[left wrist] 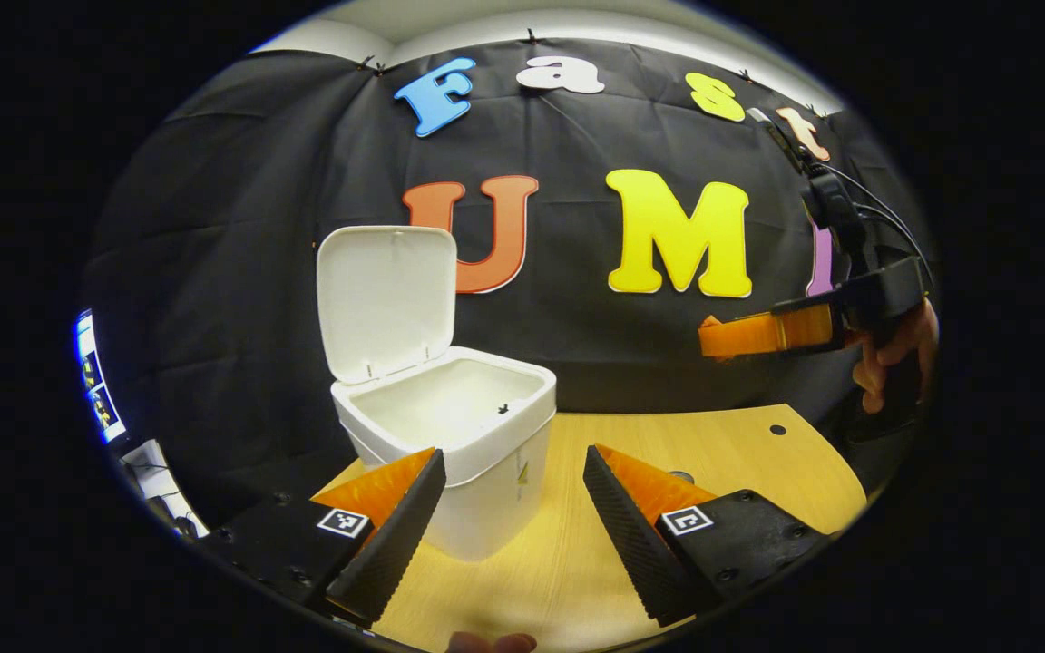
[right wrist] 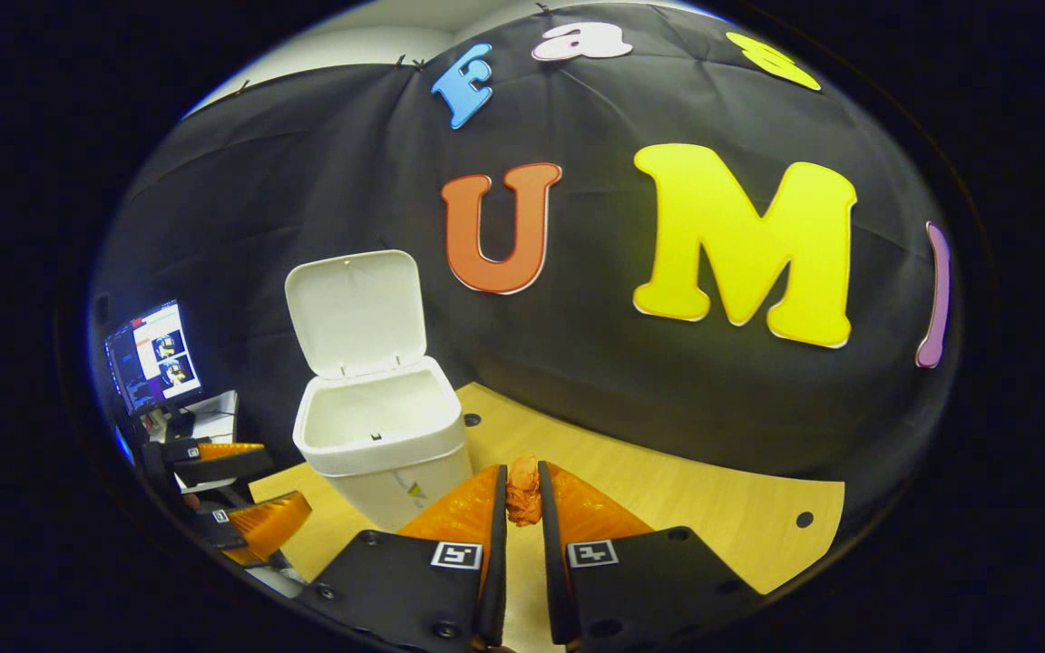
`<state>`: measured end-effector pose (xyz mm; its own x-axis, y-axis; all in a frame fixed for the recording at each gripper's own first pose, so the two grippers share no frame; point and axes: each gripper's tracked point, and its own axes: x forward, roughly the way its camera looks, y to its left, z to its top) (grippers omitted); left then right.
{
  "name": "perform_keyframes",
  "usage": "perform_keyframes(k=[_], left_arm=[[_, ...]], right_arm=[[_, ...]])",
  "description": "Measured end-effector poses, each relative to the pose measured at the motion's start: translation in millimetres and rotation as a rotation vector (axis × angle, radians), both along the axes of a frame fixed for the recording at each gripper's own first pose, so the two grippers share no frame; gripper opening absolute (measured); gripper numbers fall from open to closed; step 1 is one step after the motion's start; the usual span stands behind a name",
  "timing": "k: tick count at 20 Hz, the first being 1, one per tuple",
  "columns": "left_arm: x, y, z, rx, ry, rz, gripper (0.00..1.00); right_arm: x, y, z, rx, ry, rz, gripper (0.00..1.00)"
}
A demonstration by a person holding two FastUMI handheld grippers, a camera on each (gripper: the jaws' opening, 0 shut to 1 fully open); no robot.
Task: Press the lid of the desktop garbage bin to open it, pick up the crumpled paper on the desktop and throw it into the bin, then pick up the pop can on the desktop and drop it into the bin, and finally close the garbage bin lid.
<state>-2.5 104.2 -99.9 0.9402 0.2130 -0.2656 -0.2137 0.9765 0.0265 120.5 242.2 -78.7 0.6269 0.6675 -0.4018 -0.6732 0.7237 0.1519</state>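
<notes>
The white desktop bin (left wrist: 473,453) stands on the wooden table (left wrist: 758,462) with its lid (left wrist: 386,299) swung upright, and what shows of its inside is bare. My left gripper (left wrist: 513,462) is open just in front of the bin, to its right. The right gripper (left wrist: 708,337) hovers high at the right, held by a hand (left wrist: 890,358). In the right gripper view, my right gripper (right wrist: 522,473) is shut on a small orange crumpled paper (right wrist: 522,497), to the right of the bin (right wrist: 377,444) and its raised lid (right wrist: 355,313). The left gripper (right wrist: 291,481) is open at the lower left.
A lit monitor (right wrist: 155,354) stands on a stand left of the table. The tabletop (right wrist: 686,508) has small round holes (left wrist: 777,429). The black cloth wall runs close behind the bin.
</notes>
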Motion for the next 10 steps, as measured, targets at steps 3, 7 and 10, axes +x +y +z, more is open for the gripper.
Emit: perform_keyframes(k=[3,7,10], left_arm=[[-16,29,6,0.008,-0.013,0.063,1.0],[-44,65,10,0.007,-0.017,0.147,1.0],[-66,86,8,0.004,-0.012,0.206,1.0]], right_arm=[[-5,49,13,0.015,-0.013,0.051,0.19],[-12,110,11,0.017,-0.002,0.115,0.2],[-8,153,1,0.006,-0.005,0.148,0.19]])
